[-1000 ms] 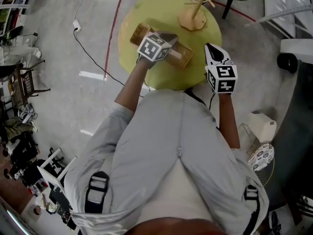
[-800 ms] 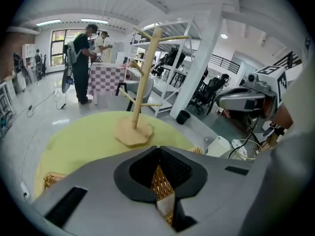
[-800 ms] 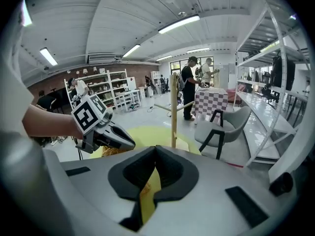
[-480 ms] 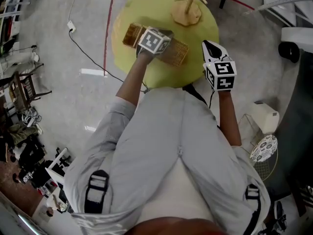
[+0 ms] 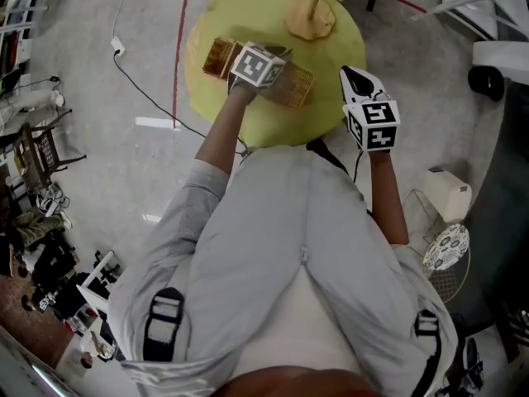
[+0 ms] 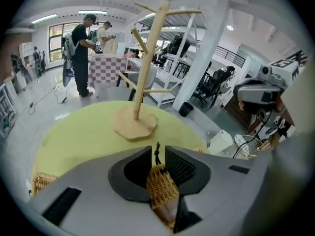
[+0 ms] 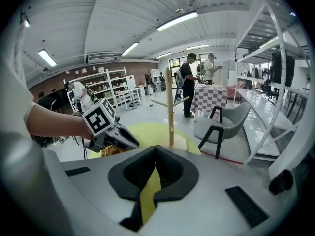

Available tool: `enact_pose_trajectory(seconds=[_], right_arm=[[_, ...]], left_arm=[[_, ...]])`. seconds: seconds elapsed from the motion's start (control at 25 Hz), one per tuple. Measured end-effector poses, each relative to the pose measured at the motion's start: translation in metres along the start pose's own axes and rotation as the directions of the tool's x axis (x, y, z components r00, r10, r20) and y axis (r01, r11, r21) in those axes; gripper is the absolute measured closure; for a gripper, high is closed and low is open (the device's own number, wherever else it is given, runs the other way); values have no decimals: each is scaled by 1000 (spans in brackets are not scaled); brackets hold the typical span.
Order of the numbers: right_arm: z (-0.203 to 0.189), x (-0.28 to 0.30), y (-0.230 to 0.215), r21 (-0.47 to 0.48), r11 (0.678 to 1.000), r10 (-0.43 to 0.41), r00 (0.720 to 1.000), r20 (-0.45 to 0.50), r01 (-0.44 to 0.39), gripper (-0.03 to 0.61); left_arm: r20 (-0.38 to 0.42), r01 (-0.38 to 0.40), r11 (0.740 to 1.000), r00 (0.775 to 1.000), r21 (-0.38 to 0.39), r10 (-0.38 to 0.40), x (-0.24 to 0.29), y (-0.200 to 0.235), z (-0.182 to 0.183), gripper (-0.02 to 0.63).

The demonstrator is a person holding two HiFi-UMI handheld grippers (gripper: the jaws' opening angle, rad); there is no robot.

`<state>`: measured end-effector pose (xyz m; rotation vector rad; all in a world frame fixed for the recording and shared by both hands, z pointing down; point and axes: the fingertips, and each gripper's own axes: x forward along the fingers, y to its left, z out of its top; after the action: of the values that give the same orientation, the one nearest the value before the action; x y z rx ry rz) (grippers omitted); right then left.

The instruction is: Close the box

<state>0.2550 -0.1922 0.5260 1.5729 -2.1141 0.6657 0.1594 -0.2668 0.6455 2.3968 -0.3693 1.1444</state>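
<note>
A wicker box (image 5: 293, 89) lies on the round yellow table (image 5: 248, 7). My left gripper (image 5: 279, 59) sits right over the box's middle. In the left gripper view its jaws are opening, and a thin black cord loop (image 6: 157, 156) on the wicker lid (image 6: 161, 187) stands in the narrow gap between the fingertips (image 6: 145, 154); the pads do not press it. My right gripper (image 5: 352, 76) hovers at the table's right edge, apart from the box. It is shut with nothing in it (image 7: 155, 149) and faces the left gripper (image 7: 113, 134).
A wooden branch stand (image 5: 312, 21) rises at the table's far side, behind the box. On the floor to the right are a white bin (image 5: 446, 195) and a wire basket (image 5: 442, 263). A cable (image 5: 149, 81) and red tape line run left of the table. People stand far off.
The whole scene has slid slightly up and left in the head view. Both grippers keep their places relative to the box and table.
</note>
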Motion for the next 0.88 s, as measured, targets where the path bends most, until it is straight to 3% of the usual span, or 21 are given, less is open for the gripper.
enact_pose_trajectory(seconds=[0.2, 0.44, 0.68, 0.88], right_arm=[[8, -10, 7, -30, 999, 28, 999, 46, -26, 555], [21, -24, 11, -94, 995, 22, 997, 78, -15, 555], [46, -38, 12, -138, 990, 15, 992, 125, 2, 555], [76, -46, 22, -180, 984, 28, 982, 187, 6, 555]], left_arm=[[95, 1, 999, 995, -51, 3, -11, -6, 5, 472], [261, -69, 995, 961, -77, 87, -52, -2, 19, 516], [382, -187, 978, 900, -98, 210, -109, -6, 28, 564], [474, -288, 955, 833, -72, 287, -165, -11, 35, 579]])
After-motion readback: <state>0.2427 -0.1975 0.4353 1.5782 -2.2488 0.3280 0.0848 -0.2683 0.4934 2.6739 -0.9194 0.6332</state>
